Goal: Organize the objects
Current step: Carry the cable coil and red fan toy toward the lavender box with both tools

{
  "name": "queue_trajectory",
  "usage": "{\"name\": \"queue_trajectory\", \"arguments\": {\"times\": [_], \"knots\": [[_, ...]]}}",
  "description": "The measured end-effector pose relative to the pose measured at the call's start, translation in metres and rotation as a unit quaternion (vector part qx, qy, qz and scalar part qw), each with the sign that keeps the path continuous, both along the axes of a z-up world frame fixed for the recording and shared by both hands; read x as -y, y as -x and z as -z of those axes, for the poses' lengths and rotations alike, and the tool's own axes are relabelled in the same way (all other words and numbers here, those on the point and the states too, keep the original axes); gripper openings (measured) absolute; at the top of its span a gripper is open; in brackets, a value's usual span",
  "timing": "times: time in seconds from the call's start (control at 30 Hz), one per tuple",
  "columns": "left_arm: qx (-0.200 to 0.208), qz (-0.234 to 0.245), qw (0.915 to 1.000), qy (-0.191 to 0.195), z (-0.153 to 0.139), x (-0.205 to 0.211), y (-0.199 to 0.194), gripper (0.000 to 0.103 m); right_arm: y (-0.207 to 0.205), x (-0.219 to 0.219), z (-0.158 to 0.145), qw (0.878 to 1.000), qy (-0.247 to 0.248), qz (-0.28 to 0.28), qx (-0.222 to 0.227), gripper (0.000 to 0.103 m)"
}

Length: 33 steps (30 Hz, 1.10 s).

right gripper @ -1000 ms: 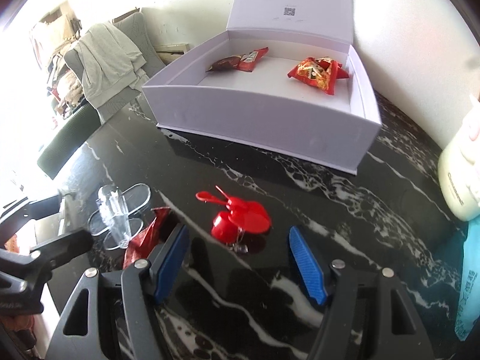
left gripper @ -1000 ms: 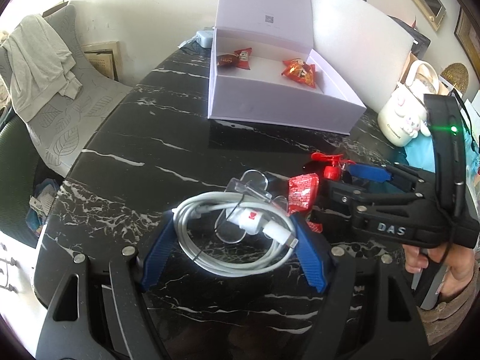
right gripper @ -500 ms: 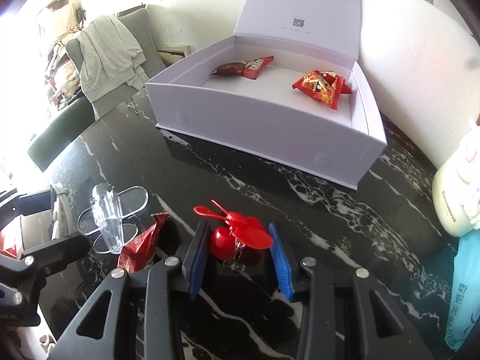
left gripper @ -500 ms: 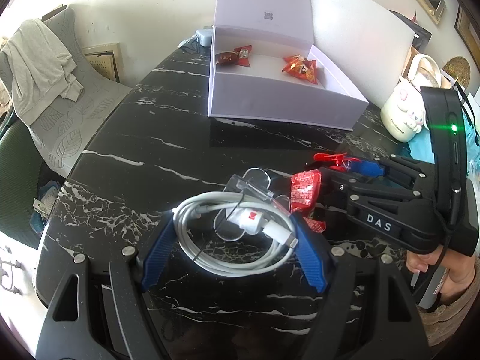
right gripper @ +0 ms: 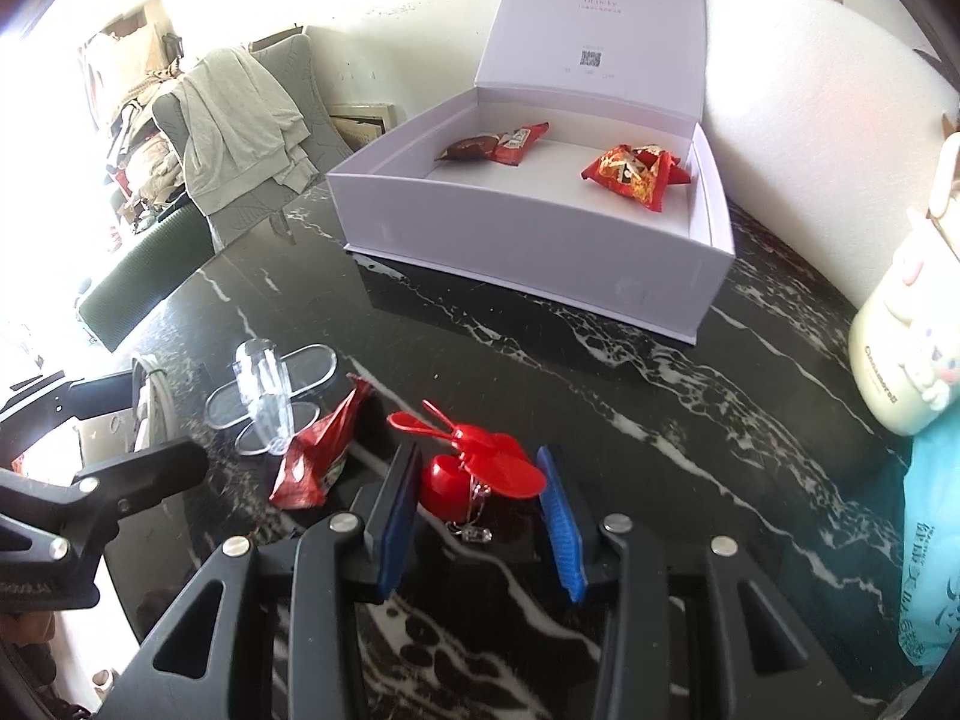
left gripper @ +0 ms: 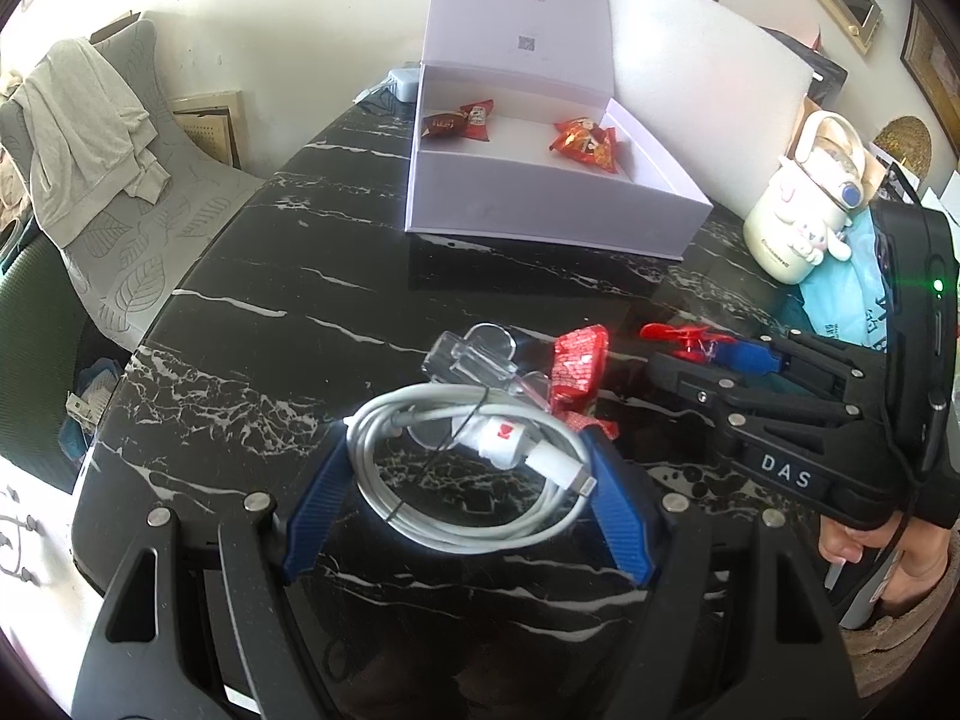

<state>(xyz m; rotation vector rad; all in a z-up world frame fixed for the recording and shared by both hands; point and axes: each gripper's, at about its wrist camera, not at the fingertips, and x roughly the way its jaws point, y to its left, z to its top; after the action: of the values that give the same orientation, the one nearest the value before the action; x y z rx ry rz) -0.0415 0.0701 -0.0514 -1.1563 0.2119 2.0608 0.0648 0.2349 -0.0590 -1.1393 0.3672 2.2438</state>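
Blue-padded right gripper (right gripper: 477, 507) at lower centre of right wrist view, narrowed around red plastic keychain charm (right gripper: 474, 468); left pad against the charm's rounded body, right pad at the edge of its flat petal, so closed on it or very nearly. Charm low over black marble table (right gripper: 690, 420), metal clasp dangling beneath; whether lifted clear or resting, not determinable. Best practice for the step in hand, judged: firm squeeze on the rounded body rather than the thin petals, straight lift, clasp kept free of the crumpled red snack wrapper (right gripper: 318, 462) just to the left, then carry toward the box.

Left gripper (left gripper: 468, 498) spread wide, pads on either side of coiled white charging cable (left gripper: 468, 474) lying on the table; nothing clamped. Even closure across the whole coil advisable, loose connector end included.

Just beyond the cable: clear plastic holder (left gripper: 474, 360), red wrapper beside it, then the right gripper and charm farther right.

Well beyond, across bare marble: open lilac gift box (right gripper: 540, 240), lid upright at the back. Contents: two snack packets, dark red one (right gripper: 495, 147) toward the left rear, orange-red one (right gripper: 636, 171) toward the right; floor between and in front of them free for further items.

Cream cartoon-character jug (left gripper: 804, 222) to the right of the box; lid closed, contents not visible.
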Motion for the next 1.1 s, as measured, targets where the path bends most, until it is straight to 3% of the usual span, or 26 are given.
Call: {"name": "queue_trajectory", "arguments": {"times": [0.57, 1.1], "knots": [[-0.016, 0.004, 0.9996, -0.024, -0.025, 0.006, -0.024, 0.074, -0.028, 0.042, -0.03, 0.999, -0.019, -0.035, -0.029, 0.04], [-0.065, 0.034, 0.997, -0.024, -0.061, -0.015, -0.036, 0.074, -0.053, 0.054, -0.06, 0.997, -0.042, -0.043, -0.056, 0.04]]}}
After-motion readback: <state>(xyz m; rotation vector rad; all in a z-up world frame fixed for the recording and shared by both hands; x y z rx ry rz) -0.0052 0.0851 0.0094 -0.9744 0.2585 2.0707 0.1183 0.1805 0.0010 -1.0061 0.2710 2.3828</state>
